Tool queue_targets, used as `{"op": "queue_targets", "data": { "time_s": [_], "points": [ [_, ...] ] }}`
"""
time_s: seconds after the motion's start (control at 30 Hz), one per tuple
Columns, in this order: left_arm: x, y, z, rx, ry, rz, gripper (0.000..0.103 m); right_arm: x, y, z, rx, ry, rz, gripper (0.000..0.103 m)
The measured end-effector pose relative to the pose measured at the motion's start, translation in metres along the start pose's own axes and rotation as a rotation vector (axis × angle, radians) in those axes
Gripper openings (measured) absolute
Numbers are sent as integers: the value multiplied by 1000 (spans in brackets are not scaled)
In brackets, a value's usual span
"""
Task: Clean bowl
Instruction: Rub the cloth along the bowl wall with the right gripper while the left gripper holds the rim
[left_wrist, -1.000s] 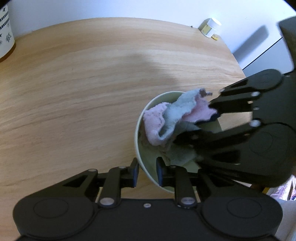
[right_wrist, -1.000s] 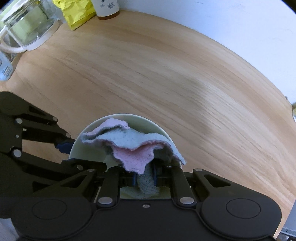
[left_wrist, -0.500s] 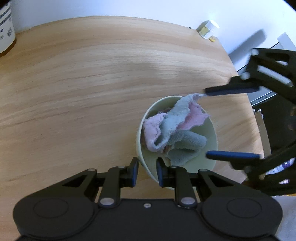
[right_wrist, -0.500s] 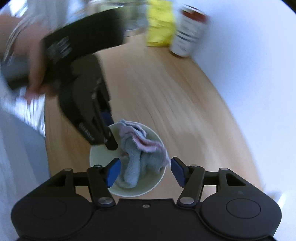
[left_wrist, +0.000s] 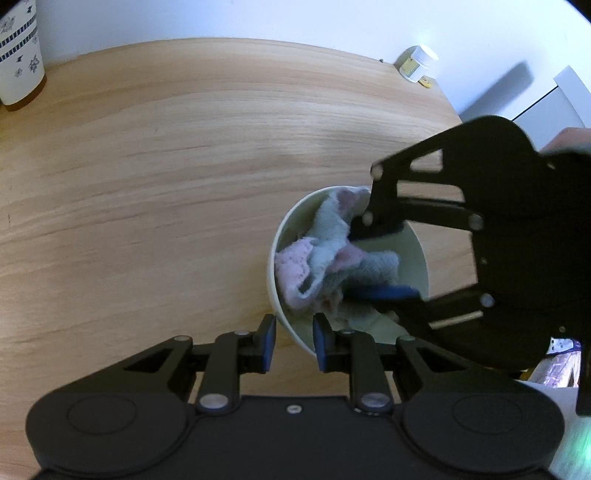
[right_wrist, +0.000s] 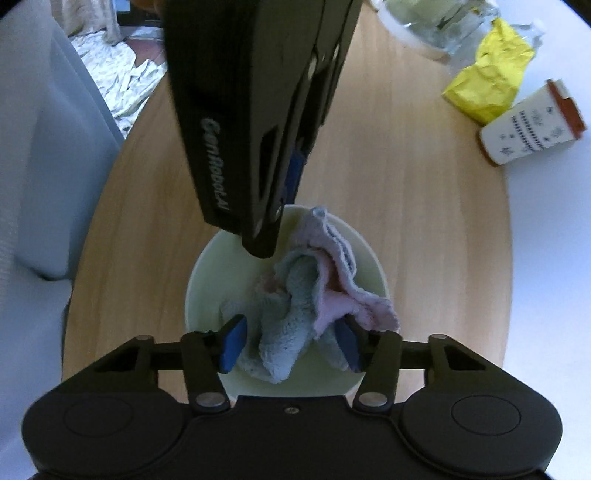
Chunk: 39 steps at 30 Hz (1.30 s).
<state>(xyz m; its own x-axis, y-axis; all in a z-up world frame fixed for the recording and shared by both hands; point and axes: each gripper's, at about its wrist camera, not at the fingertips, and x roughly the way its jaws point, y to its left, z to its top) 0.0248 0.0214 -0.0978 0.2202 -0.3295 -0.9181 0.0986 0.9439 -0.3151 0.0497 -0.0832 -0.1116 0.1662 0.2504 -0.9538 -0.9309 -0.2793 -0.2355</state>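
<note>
Bowl (left_wrist: 417, 254): pale green, on wooden bench (left_wrist: 166, 184), lower centre-right of left wrist frame; lower centre of right wrist frame (right_wrist: 207, 280).

Cloth (left_wrist: 325, 258): pink and grey-blue, crumpled inside bowl, one edge draped over rim; centre of bowl in right wrist frame (right_wrist: 306, 295).

Left claw (left_wrist: 293, 341): bottom centre of left wrist frame; fingers narrowly apart, clamped across near bowl wall, one blue pad outside, one inside. Seen from right wrist frame as large black body descending from top centre to far bowl rim (right_wrist: 271, 236).

Right claw (right_wrist: 290, 341): bottom centre of right wrist frame; fingers spread wide, lowered into bowl, one on each side of cloth bundle, pads touching fabric but not pinching it. Enters from right side of left wrist frame (left_wrist: 373, 262), fingers likewise parted around cloth.

Canister (left_wrist: 18, 62): white, patterned, upper left of left wrist frame, on bench.

Small jar (left_wrist: 417, 66): white lid, upper right, at bench edge.

Yellow bag (right_wrist: 487, 81): crumpled, upper right of right wrist frame, just beside canister (right_wrist: 532, 125).

Glass jug (right_wrist: 432, 22): top edge, blurred.
</note>
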Motion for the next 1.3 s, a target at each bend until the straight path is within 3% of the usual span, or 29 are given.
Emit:
{"op": "queue_targets", "data": {
  "time_s": [0.2,0.27,0.47,0.63,0.97,1.3],
  "points": [
    [4,5,0,-39,5,-31,21,0,-12,-1,163,-32,59,22],
    [5,6,1,-36,6,-29,21,-7,-21,-9,277,-51,82,18],
    [5,7,3,-12,1,-31,20,-41,-32,-22,464,-150,69,18],
    [1,5,4,42,1,-11,19,-40,-24,-11,405,-157,64,18],
    [2,9,0,53,18,-2,19,-14,-35,4,347,-143,108,17],
    [4,7,0,26,-2,-4,19,-5,-43,1,402,-130,173,17]
  ]
}}
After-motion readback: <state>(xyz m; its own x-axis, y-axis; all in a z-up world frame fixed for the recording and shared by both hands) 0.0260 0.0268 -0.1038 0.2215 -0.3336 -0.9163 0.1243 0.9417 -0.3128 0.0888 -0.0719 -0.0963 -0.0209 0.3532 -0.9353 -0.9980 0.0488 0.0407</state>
